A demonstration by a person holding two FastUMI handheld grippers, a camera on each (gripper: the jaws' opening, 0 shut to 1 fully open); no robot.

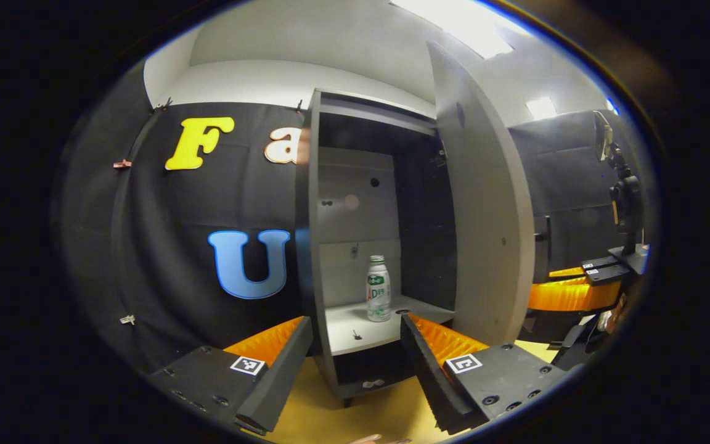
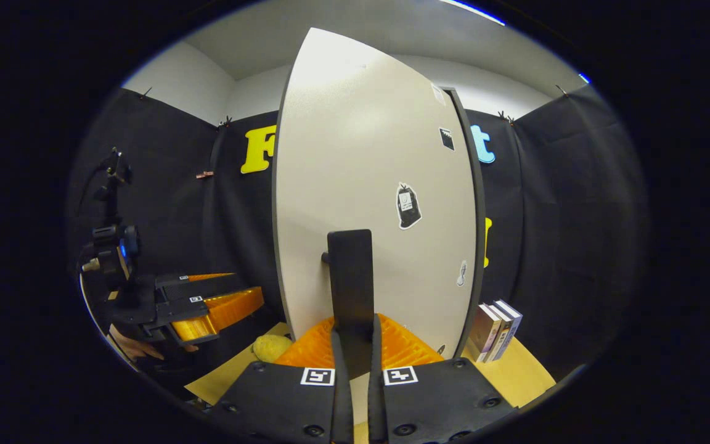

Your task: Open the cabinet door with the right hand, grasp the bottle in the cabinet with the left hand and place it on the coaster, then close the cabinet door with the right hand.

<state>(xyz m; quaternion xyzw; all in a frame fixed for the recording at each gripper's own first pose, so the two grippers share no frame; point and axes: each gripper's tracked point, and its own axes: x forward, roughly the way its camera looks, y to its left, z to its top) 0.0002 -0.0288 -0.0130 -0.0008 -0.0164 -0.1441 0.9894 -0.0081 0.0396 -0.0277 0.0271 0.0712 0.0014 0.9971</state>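
We saw the cabinet door (image 1: pixel 484 203) swung open; the bottle (image 1: pixel 378 288) stood upright on the lower shelf (image 1: pixel 355 324) inside the cabinet (image 1: pixel 355 185). Left gripper (image 1: pixel 355 336) was spread wide, w/ nothing betw. its fingers, short of the shelf. Right gripper (image 2: pixel 355 336) was pinched onto the door handle (image 2: pixel 350 277). Books (image 2: pixel 495 330) stood beside the door, on the table (image 2: pixel 515 370).
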